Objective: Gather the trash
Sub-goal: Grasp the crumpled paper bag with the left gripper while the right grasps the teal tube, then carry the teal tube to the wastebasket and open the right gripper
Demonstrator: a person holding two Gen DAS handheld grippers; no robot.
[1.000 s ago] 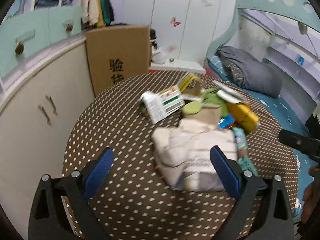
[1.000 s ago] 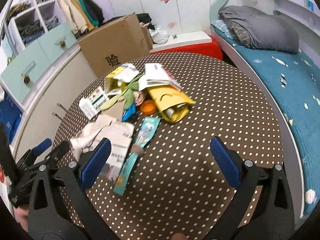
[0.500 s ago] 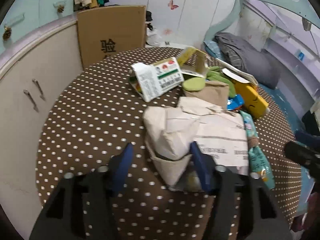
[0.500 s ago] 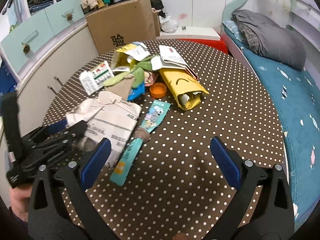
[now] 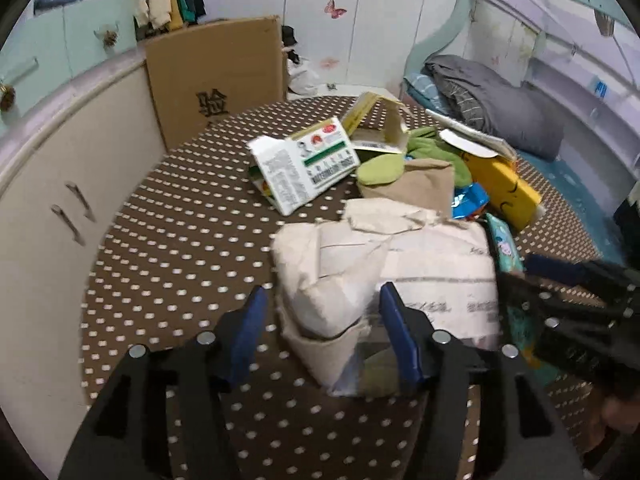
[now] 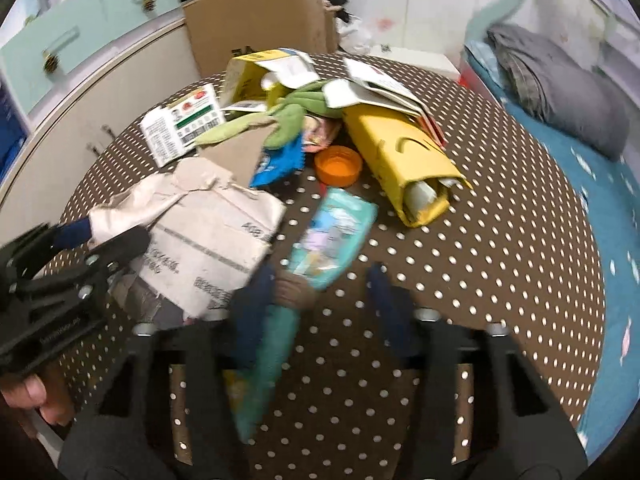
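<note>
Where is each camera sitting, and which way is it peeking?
Left wrist: sits on the left claw, looking forward over the brown polka-dot table at the crumpled beige paper package between its blue fingers; the right claw shows at the right edge.
Right wrist: sits on the right claw, looking at the long teal wrapper; the left claw and a hand show at left.
Both share the package, the table and the yellow bag.

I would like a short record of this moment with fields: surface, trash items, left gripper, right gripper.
surface: round brown table with white dots
trash items: crumpled beige paper package, teal wrapper, yellow mailer, orange cap, white and green carton, blue wrapper
left gripper: open, fingers on both sides of the package's near end
right gripper: open, blurred, over the teal wrapper
</note>
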